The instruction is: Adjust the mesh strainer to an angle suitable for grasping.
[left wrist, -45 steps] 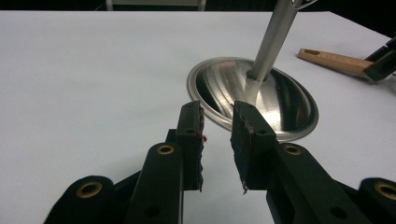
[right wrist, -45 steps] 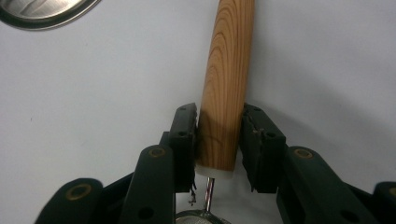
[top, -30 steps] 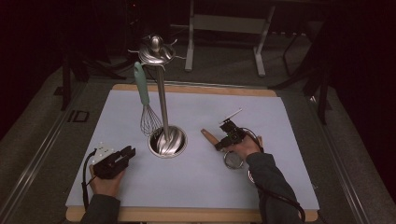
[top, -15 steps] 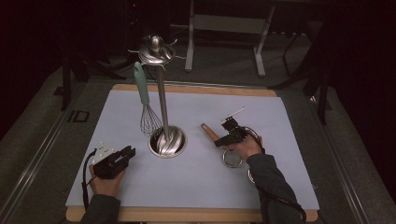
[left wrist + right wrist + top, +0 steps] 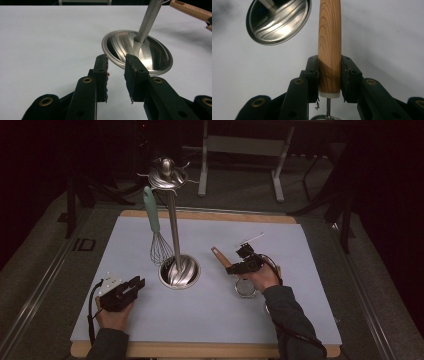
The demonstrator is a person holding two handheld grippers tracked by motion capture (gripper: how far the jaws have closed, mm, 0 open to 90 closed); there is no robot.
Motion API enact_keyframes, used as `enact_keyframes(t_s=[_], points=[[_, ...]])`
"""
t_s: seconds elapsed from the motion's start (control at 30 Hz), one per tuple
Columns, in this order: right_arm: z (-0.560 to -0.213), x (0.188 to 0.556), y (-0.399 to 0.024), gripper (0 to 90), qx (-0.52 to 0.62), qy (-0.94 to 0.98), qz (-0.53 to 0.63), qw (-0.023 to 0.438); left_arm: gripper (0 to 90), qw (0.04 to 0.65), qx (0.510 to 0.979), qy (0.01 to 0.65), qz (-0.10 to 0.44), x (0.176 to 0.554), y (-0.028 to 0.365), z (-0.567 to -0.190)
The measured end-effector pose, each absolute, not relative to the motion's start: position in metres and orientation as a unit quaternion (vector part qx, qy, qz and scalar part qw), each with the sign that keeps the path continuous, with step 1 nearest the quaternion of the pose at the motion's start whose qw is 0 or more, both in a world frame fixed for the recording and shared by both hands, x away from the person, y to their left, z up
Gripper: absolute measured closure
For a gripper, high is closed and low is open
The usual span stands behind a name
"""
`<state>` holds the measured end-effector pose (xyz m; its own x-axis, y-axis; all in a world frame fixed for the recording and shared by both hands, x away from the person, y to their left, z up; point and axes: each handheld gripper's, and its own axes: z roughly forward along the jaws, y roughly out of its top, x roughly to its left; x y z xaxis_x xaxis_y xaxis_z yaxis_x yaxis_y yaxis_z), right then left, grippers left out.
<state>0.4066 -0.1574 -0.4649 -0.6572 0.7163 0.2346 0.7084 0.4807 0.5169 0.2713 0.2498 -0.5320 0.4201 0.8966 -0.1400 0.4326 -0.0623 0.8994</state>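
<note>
White table (image 5: pixel 387 37), right gripper view: hand-held gripper (image 5: pixel 329 77) clamps wooden handle (image 5: pixel 329 37).

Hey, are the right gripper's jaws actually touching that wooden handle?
Touching. In the right gripper view, both pads of the right gripper press flat against the sides of the wooden handle, with no gap on either side.

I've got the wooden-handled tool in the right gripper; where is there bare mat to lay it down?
Bare patches: the mat's right side beyond the right gripper, and the near strip between both hands. Crowded: the middle, around the steel stand's round base and the hanging teal-handled whisk.
</note>
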Motion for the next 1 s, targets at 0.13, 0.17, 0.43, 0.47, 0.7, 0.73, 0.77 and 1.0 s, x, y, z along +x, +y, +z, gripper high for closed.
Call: enact_keyframes(t_s=[0.13,0.17,0.43,0.47,0.7,0.73,0.77,1.0], points=[[-0.462,0.404,-0.156,70.4,0.408,0.860,0.304,0.010,71.7,0.485,0.689,0.483,0.238,0.272,0.250,-0.532],[-0.461,0.403,-0.156,70.4,0.408,0.861,0.305,0.011,71.7,0.485,0.689,0.483,0.238,0.272,0.250,-0.532],[-0.452,0.397,-0.155,70.4,0.398,0.861,0.316,0.019,70.3,0.476,0.691,0.490,0.238,0.273,0.250,-0.533],[-0.451,0.396,-0.154,70.4,0.399,0.860,0.317,0.019,70.2,0.474,0.692,0.490,0.238,0.273,0.250,-0.534],[-0.443,0.391,-0.153,70.4,0.386,0.863,0.324,0.020,71.0,0.466,0.699,0.490,0.233,0.275,0.249,-0.535],[-0.443,0.391,-0.152,70.4,0.384,0.864,0.325,0.020,70.9,0.466,0.698,0.491,0.232,0.275,0.249,-0.536],[-0.442,0.390,-0.152,70.4,0.383,0.864,0.325,0.020,70.8,0.466,0.699,0.491,0.231,0.275,0.249,-0.536],[-0.438,0.389,-0.152,70.4,0.380,0.863,0.332,0.025,69.4,0.463,0.702,0.490,0.228,0.276,0.249,-0.536]])
